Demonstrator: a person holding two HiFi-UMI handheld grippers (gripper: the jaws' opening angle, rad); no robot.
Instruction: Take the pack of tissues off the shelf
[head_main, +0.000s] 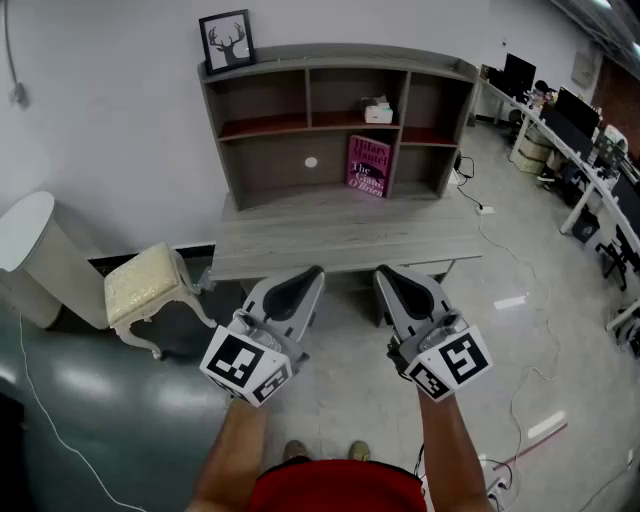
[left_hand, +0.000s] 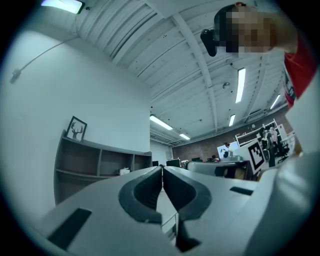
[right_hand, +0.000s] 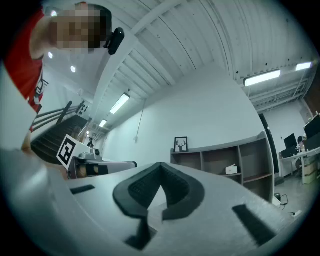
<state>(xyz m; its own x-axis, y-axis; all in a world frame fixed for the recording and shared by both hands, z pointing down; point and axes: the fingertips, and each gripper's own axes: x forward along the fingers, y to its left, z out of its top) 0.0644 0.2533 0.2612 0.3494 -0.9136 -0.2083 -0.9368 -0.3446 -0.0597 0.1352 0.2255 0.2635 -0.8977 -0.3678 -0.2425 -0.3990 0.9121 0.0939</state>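
The pack of tissues (head_main: 378, 112) is a small white box in the upper middle-right compartment of the grey shelf unit (head_main: 338, 64), which stands on a grey desk (head_main: 340, 235). Both grippers hang in front of the desk, well short of the shelf. My left gripper (head_main: 315, 270) is shut with nothing in it, and so is my right gripper (head_main: 382, 270). In the left gripper view the jaws (left_hand: 162, 167) meet, with the tissues (left_hand: 124, 171) far behind them. In the right gripper view the shut jaws (right_hand: 160, 164) point toward the shelf, where the tissues (right_hand: 231, 170) show small.
A pink book (head_main: 368, 166) leans in the lower compartment below the tissues. A framed deer picture (head_main: 227, 41) stands on the shelf top. A cream stool (head_main: 148, 285) and a white round table (head_main: 30, 250) are at the left. Desks with monitors (head_main: 570, 120) and floor cables lie at the right.
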